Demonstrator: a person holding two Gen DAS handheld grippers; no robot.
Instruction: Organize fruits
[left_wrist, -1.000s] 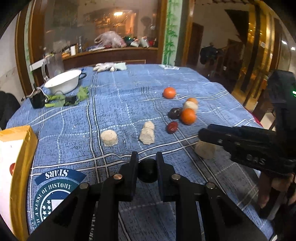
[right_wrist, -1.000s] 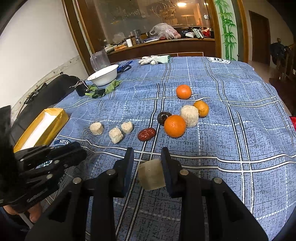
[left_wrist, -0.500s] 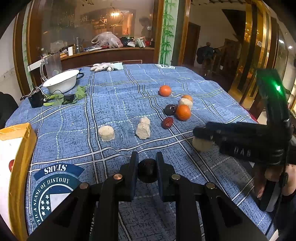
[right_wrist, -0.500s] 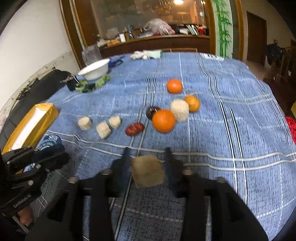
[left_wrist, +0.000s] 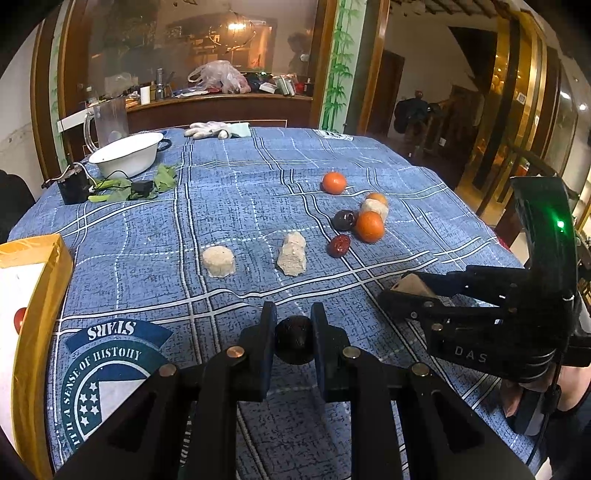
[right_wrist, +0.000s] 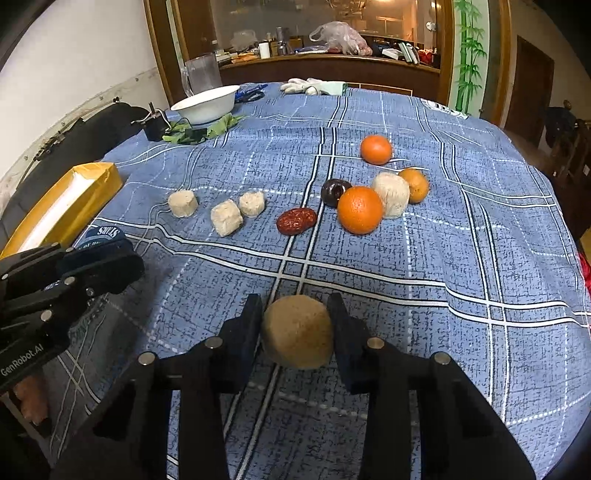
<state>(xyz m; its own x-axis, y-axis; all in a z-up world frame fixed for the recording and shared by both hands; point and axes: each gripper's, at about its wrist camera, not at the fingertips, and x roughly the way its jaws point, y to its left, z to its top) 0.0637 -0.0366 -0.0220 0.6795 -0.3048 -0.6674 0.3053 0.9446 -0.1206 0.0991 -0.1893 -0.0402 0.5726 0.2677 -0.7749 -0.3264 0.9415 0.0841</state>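
Both grippers are lifting clear, the left gripper (left_wrist: 293, 341) clamping a dark round fruit (left_wrist: 294, 339) and the right gripper (right_wrist: 295, 332) a tan block (right_wrist: 297, 332) at six o'clock, while oranges (right_wrist: 360, 215), a red date (right_wrist: 296, 220) and pale blocks (right_wrist: 226, 217) are lying unsorted toward twelve.

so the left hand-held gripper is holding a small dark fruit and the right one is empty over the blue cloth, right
Not quite. The left hand-held gripper does hold a small dark fruit, but the right hand-held gripper is not empty: the right wrist view shows it shut on a tan block above the blue cloth.
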